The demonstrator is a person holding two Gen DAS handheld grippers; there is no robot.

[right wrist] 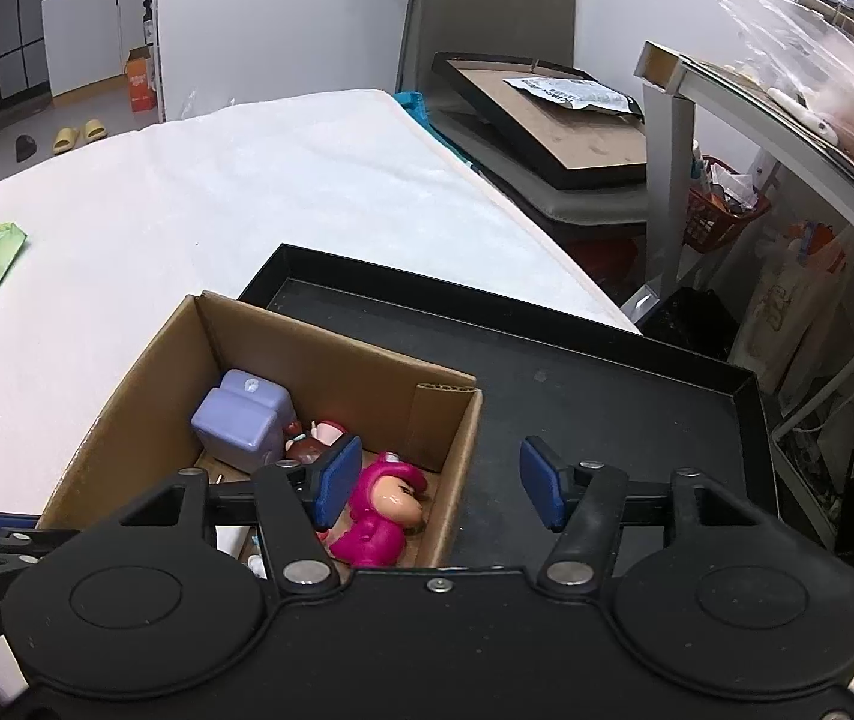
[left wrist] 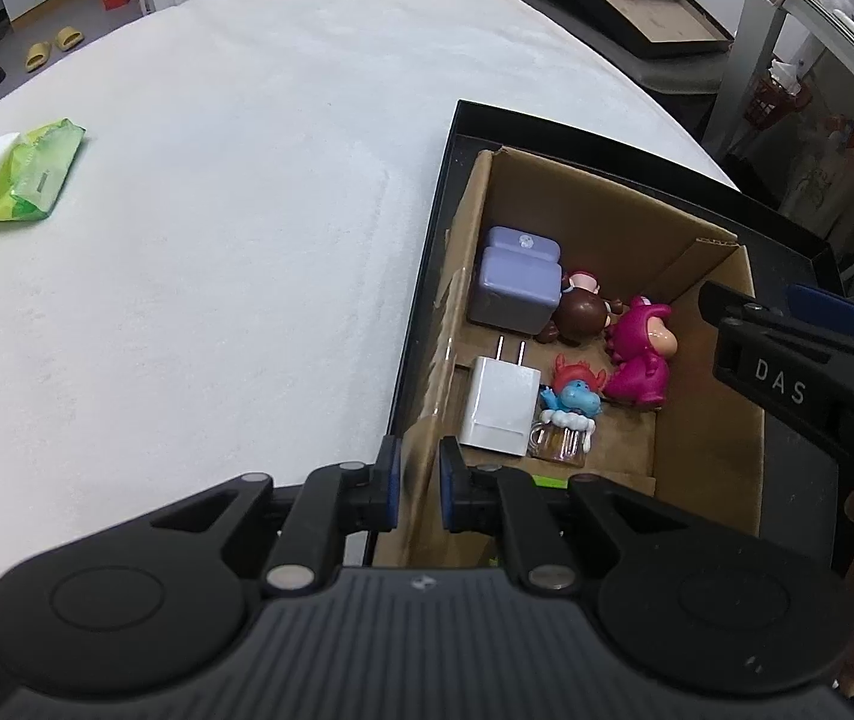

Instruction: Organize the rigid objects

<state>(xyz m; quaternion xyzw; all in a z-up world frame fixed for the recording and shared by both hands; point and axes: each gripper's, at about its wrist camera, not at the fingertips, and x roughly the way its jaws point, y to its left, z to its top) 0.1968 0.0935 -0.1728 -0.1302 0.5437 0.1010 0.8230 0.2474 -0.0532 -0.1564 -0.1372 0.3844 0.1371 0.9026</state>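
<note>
The left gripper (left wrist: 416, 487) is clamped on the near wall of the brown cardboard box (left wrist: 709, 372); the right gripper (right wrist: 439, 483), fingers apart, hovers at its three-o'clock wall.

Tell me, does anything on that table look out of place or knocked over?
Mostly tidy. The toys in the cardboard box lie jumbled: the pink figure is on its side beside the brown figure, and the white charger lies flat. A green tissue pack sits alone, far across the white table.
</note>
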